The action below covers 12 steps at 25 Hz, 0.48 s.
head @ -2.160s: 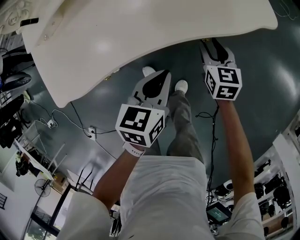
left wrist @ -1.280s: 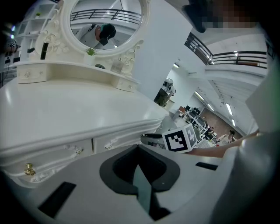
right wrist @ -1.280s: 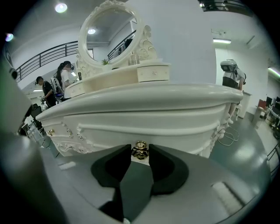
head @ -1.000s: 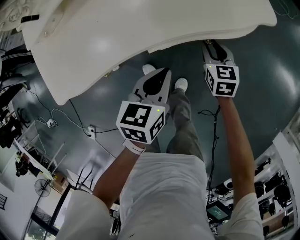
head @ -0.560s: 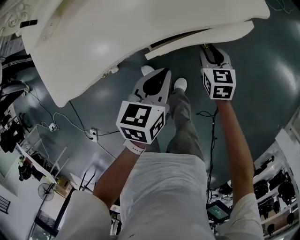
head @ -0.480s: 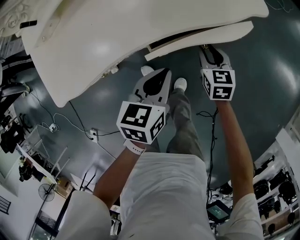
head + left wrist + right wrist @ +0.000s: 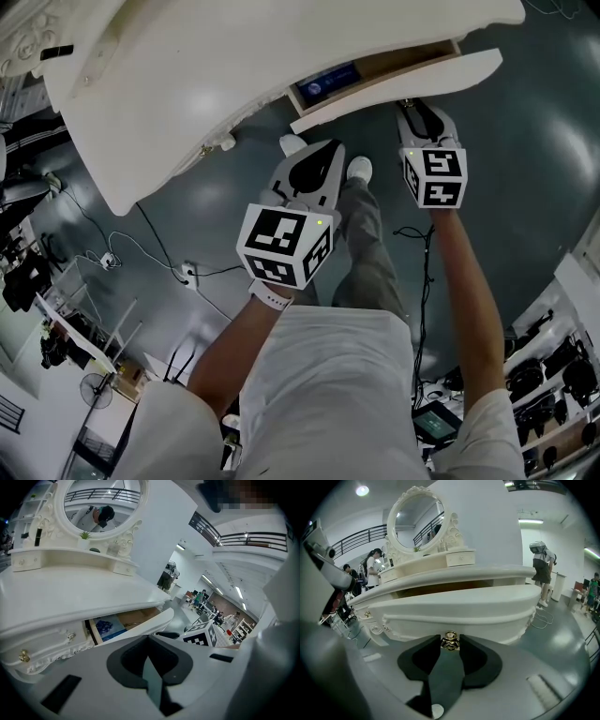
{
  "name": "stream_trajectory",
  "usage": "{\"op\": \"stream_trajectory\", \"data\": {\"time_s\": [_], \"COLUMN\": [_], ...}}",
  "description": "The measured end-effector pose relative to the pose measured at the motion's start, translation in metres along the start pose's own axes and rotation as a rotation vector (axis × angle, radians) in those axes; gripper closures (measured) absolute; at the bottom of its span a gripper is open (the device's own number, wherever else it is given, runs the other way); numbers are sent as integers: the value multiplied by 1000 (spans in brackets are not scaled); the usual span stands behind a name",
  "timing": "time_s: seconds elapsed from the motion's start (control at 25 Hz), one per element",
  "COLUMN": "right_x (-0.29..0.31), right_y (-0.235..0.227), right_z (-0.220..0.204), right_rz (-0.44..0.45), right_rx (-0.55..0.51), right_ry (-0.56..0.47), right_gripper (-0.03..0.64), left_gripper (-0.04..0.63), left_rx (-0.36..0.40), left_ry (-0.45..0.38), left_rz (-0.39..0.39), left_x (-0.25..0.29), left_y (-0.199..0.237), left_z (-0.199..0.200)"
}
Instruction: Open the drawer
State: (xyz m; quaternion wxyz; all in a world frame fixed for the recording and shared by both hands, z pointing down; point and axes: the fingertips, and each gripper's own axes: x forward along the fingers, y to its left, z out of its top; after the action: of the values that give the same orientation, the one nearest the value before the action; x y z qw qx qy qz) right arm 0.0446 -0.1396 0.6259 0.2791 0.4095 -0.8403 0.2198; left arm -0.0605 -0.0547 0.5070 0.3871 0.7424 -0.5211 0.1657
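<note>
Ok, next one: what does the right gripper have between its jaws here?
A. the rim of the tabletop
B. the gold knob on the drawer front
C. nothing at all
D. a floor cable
B: in the right gripper view the right gripper has its pads closed on either side of the gold knob on the drawer front, and the head view shows the drawer partly open.

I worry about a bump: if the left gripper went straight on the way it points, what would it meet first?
Probably the white front of the pulled-out drawer, just beyond the left gripper; depth is unclear, so it might pass below.
</note>
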Motion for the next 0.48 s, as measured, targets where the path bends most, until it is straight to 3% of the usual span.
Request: {"op": "stream_trajectory", "data": {"time_s": [0.48], "right_x": [-29], "right_y": [-2], "right_z": [-22], "right_rz": [-19], "right_rx": [11], "right_ry": [16], "right_gripper": [479], "left_gripper": [588], "left_rx": [26], "left_ry": [10], "left_rz": [-23], "left_x": [-9], "left_y": [-18], "left_z": [-8]}}
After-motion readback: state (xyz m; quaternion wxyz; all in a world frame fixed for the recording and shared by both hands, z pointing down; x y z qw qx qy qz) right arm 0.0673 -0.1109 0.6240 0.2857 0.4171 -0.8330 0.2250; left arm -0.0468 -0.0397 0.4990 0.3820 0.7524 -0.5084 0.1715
